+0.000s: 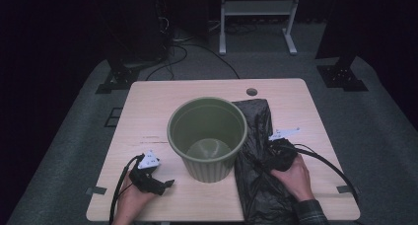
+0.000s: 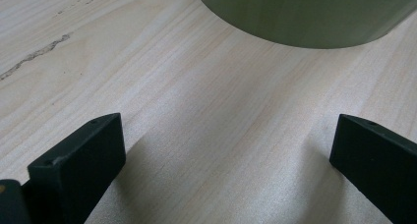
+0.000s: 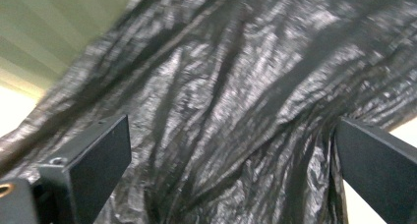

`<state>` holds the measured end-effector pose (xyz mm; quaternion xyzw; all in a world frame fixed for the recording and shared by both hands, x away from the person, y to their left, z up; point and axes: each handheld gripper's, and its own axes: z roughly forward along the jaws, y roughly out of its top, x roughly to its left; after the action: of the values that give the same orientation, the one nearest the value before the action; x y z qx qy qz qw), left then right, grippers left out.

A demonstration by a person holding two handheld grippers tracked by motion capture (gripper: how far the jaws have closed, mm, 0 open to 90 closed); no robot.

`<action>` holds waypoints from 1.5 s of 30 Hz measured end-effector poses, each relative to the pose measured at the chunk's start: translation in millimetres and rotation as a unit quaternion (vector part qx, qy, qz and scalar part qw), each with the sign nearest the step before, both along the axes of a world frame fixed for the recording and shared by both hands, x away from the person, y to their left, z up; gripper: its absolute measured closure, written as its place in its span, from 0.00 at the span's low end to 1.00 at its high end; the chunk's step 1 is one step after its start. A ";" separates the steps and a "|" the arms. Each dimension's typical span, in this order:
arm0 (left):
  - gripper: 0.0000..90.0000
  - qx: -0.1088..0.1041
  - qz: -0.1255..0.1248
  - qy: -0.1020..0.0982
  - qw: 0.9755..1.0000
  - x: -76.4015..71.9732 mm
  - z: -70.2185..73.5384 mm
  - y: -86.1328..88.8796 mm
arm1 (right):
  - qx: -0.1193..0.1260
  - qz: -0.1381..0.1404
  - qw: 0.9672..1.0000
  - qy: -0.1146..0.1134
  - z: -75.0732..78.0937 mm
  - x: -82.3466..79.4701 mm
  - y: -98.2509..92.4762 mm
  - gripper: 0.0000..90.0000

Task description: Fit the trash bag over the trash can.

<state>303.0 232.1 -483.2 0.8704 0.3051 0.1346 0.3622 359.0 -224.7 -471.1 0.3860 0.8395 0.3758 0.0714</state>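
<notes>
- The right claw [image 3: 231, 175] hung with jaws apart over the crumpled black plastic bag [image 3: 236, 96], positioned to pinch it.
- The bag lay on the pale wooden counter [image 1: 148, 111], touching the ribbed green plastic bucket [image 1: 207, 136], probably as its liner.
- The left claw [image 2: 226, 155], jaws apart, waited beside the bucket.

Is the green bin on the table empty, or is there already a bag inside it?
Empty. The high view shows the bare bottom of the green bin; the black bag lies beside it on the table.

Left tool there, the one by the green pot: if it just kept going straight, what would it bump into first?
Probably the green pot: the left tool, jaws open over bare table, points at its wall.
</notes>
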 end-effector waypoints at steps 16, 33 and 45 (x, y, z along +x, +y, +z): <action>0.00 0.001 -0.001 0.000 1.000 0.2 0.0 0.0 | 0.037 0.009 0.999 -0.008 -4.6 6.5 33.0 0.00; 0.00 0.001 -0.002 0.000 1.000 0.2 0.0 -0.1 | -0.036 -0.003 0.997 -0.066 -9.3 -5.6 49.7 0.36; 0.00 0.000 -0.002 0.000 1.000 0.3 0.0 -0.3 | -0.030 0.038 0.997 -0.065 -6.6 -12.6 49.0 0.98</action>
<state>303.3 231.8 -483.2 0.8713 0.3028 0.1340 0.3623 346.4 -175.7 -477.7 0.3268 0.8578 0.3773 0.1226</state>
